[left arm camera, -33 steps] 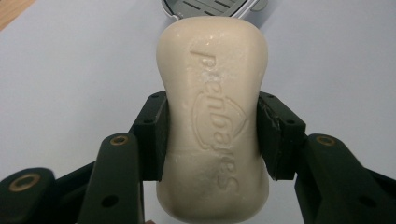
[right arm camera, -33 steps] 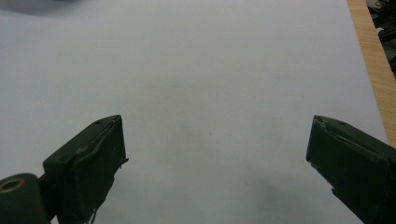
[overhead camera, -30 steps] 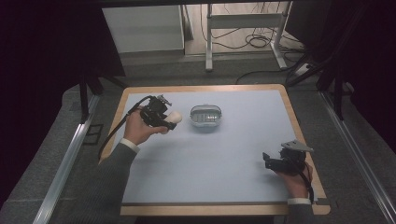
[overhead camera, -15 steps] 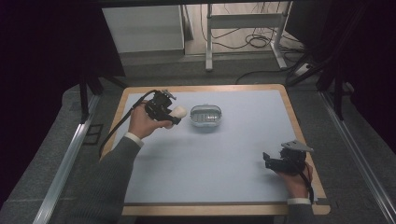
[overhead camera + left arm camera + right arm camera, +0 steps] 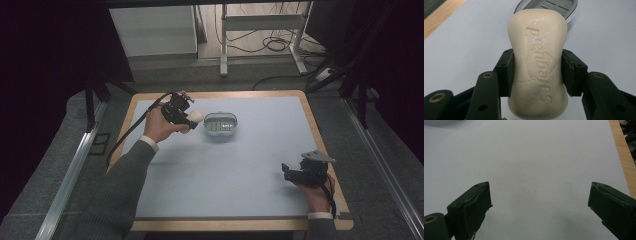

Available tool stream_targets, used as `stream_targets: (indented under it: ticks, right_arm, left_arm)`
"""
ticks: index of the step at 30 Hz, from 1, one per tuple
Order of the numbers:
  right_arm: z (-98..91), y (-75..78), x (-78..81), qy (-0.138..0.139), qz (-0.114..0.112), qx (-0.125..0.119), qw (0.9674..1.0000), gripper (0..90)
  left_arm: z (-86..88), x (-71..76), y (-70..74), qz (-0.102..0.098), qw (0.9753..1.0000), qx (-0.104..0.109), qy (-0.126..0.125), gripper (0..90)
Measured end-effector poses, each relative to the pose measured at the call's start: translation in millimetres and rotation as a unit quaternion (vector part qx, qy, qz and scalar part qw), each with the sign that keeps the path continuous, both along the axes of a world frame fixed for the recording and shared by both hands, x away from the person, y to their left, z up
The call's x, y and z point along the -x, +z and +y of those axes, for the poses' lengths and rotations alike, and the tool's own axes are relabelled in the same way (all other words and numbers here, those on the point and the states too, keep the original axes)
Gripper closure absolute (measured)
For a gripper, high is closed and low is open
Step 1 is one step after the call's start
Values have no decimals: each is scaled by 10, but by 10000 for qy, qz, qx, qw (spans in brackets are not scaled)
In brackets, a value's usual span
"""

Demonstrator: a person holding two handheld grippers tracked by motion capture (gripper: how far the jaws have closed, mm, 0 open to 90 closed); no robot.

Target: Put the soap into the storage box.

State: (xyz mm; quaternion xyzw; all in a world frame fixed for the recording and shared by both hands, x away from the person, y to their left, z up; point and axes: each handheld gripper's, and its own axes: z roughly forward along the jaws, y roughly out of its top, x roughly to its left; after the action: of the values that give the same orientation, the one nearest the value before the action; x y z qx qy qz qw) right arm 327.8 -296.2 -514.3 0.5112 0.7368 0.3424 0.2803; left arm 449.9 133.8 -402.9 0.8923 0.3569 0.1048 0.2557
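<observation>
Left gripper (image 5: pixel 537 72) clamping cream soap bar (image 5: pixel 539 62), grey soap dish (image 5: pixel 221 124) at three o'clock; right gripper (image 5: pixel 539 202) agape.

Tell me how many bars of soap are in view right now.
1. The single cream bar of soap is clamped in the left tongs, held above the table just left of the grey soap dish. No others are visible.

Wood-edged table (image 5: pixel 320 131), grey carpet (image 5: pixel 55 165), floor cables (image 5: pixel 272 45)
</observation>
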Motion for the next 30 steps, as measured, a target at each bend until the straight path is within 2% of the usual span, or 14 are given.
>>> stream_targets:
  ticks: [2,10,15,17,25,30]
  right_arm:
    - [-2,-4,-2,3,2,-1,10000,42]
    - [8,-13,-5,21,16,22,10000,42]
    - [8,-12,-4,24,11,17,10000,42]
    - [8,-10,-4,21,12,11,10000,42]
    - [-1,-6,0,19,-8,4,10000,43]
    - [-2,-3,4,17,-25,20,10000,43]
  left_arm:
    - [-51,-42,32,-20,9999,-67,-85,498]
    - [-203,-126,65,-32,9997,-90,-209,498]
    - [-295,-164,85,-50,9994,-205,-279,497]
    - [-337,-179,73,-27,9995,-136,-298,497]
    - [-392,-256,9,3,9992,-214,-337,497]
    - [-403,-315,-9,63,9992,-188,-356,497]
